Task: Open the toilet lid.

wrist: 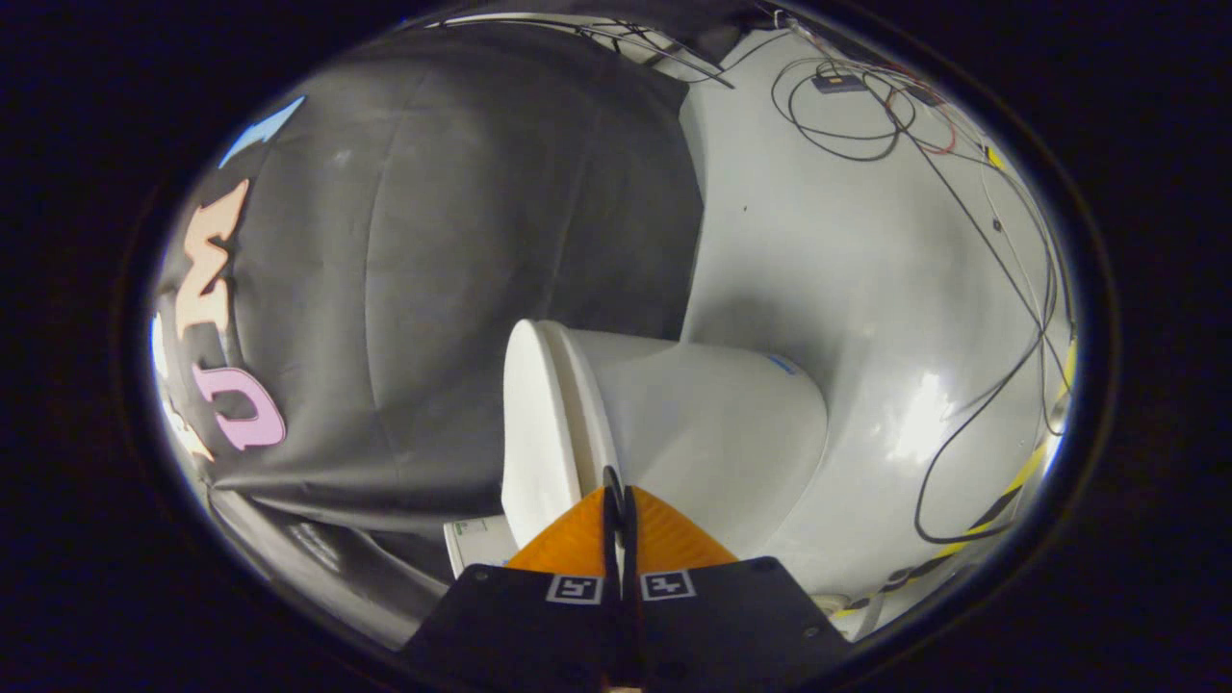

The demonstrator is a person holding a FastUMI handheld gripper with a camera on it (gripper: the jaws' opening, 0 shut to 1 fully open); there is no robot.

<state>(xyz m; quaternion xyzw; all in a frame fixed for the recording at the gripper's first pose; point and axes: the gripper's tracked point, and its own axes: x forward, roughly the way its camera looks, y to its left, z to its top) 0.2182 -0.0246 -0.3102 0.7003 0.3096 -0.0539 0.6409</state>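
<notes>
Black cloth (452,279) forms the booth wall from 9 to 12 o'clock of the scene; a glossy white floor (866,289) with loose black and red cables (962,192) runs from 12 to 4 o'clock.

Gripper (619,496): two orange wedge-shaped fingers (568,539) on black mounts carrying square markers. The tips are drawn together, with only a thin dark slit between them. They appear to pinch the nearest rim of the lid stack. Whether both fingers actually press on the rim, or merely meet just in front of it, cannot be told from this view.

White plastic toilet lid (527,423): a flat oval slab lying directly ahead of the fingertips, at 12 o'clock from them, and extending toward 11 o'clock. The camera is rolled, so the lid appears edge-on; its long axis runs from the fingertips away toward 12 o'clock. The lid lies closed against the seat. The white ceramic bowl and pedestal (722,433) lie just beside it at 1 to 2 o'clock.

Key relation: the lid edge lies in line with the finger slit, lid face at 11 o'clock, bowl at 1 o'clock. Judgement: opening requires sweeping the rim toward 10 o'clock, away from the bowl. The hinge end is not discernible.
</notes>
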